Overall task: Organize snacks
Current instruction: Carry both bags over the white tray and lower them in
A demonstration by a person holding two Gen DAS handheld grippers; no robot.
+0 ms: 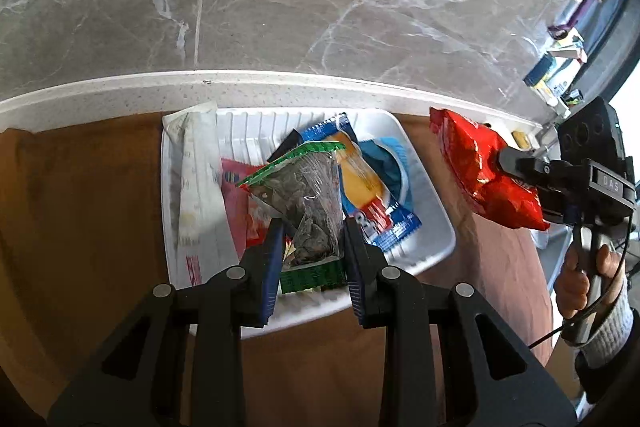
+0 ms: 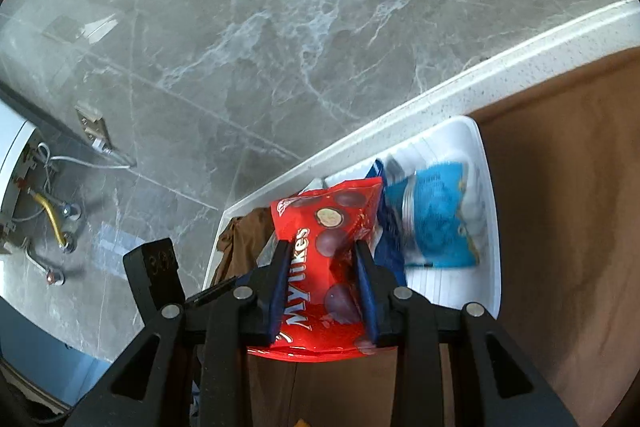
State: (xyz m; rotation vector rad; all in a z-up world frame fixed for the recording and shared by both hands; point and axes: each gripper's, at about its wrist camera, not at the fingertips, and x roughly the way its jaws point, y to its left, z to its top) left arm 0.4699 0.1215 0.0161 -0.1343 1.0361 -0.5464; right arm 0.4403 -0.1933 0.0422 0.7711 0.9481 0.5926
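Over one white tray (image 1: 434, 227), each claw grips one packet: left (image 1: 312, 227) green-edged, right (image 2: 320, 251) red.

Red Mylikes bag (image 2: 326, 259): glossy, upright, pinched mid-body, at 3 o'clock of the tray.
Green-edged clear packet (image 1: 308, 203): dark contents, tilted over the tray's center.
White tray (image 1: 428, 195): ribbed, holding mixed snack packets.

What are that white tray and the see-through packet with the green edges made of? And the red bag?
White tray: looks like moulded plastic, matte, with ribbed grooves pressed into its floor.
Green-edged packet: thin clear plastic film, glossy and crinkled, with dark contents showing through.
Red bag: glossy printed plastic or foil-lined film, judging by its sheen and creases; which of the two cannot be told.
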